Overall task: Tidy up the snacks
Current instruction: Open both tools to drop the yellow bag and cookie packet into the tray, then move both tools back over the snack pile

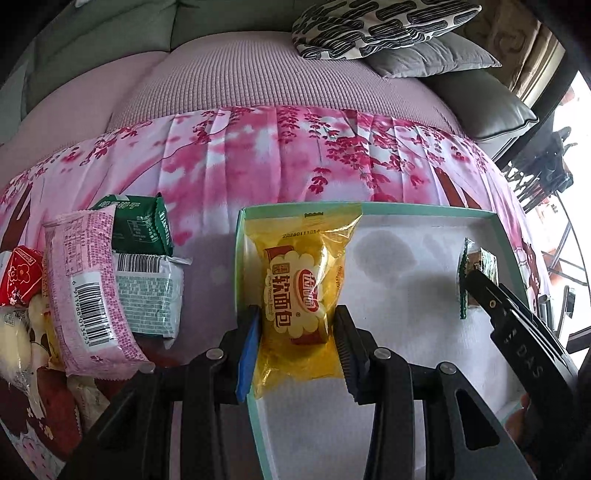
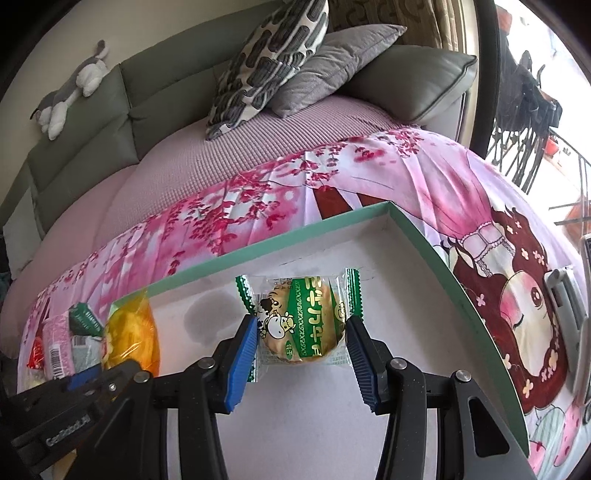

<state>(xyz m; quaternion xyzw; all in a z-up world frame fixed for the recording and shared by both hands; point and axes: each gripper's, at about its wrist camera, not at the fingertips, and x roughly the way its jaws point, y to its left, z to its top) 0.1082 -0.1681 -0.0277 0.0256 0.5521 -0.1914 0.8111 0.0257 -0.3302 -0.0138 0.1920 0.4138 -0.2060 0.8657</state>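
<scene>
A shallow box with a mint-green rim (image 1: 424, 209) and white floor lies on the pink floral cloth; it also shows in the right wrist view (image 2: 417, 236). My left gripper (image 1: 297, 332) is shut on a yellow bread packet (image 1: 301, 280), held over the box's left edge. My right gripper (image 2: 301, 336) is shut on a round green-and-white biscuit packet (image 2: 301, 321), held over the box floor. The biscuit packet shows edge-on in the left wrist view (image 1: 476, 273). The yellow packet shows at the left in the right wrist view (image 2: 131, 332).
A pile of loose snacks lies left of the box: a pink packet (image 1: 86, 288), a dark green packet (image 1: 142, 225), a silver packet (image 1: 151, 295), a red one (image 1: 20, 277). Cushions (image 1: 384, 26) sit on the sofa behind. A plush toy (image 2: 70, 92) lies on the sofa back.
</scene>
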